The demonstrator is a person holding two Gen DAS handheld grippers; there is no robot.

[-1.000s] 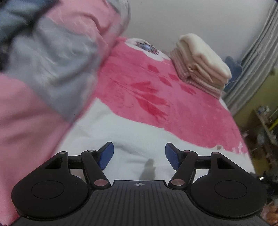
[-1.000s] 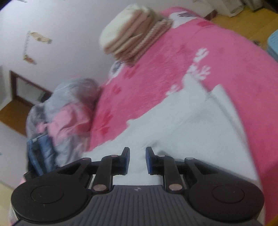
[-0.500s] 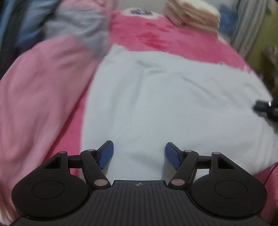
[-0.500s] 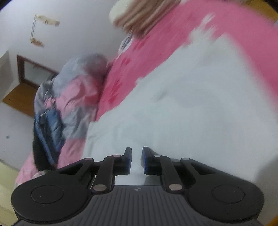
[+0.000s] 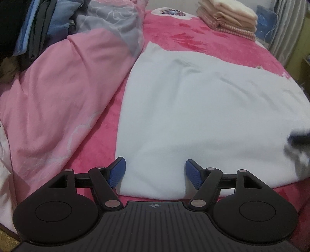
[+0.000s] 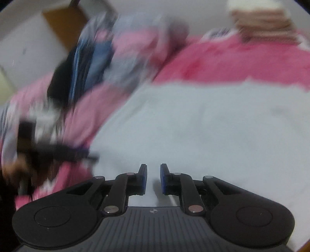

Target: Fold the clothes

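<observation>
The left gripper (image 5: 156, 170) has its blue-padded jaws spread wide, holding nothing. Its pads straddle the near left corner of the white garment (image 5: 203, 116), whose near hem lies just past the gripper body and whose left edge runs close beside the left pad. From there the garment stretches flat away across the pink bedspread (image 5: 203, 44), with a few soft wrinkles toward its far end. At the right margin of that view a dark blurred shape sits at the garment's right side (probably the other tool, though it is too smeared to tell).

The right gripper (image 6: 153, 179) has its jaws drawn near together, with a narrow slot left between the pads. White cloth fills the view behind and under that slot, but whether any fold is pinched there cannot be told from the blurred picture. The white garment (image 6: 203, 126) spreads out ahead of it.

Left of the garment a rumpled pink quilt (image 5: 64, 93) is heaped on the bed, with dark and blue clothes (image 5: 38, 27) piled behind it. At the far end of the bed lies a stack of folded cream blankets (image 5: 226, 15).
</observation>
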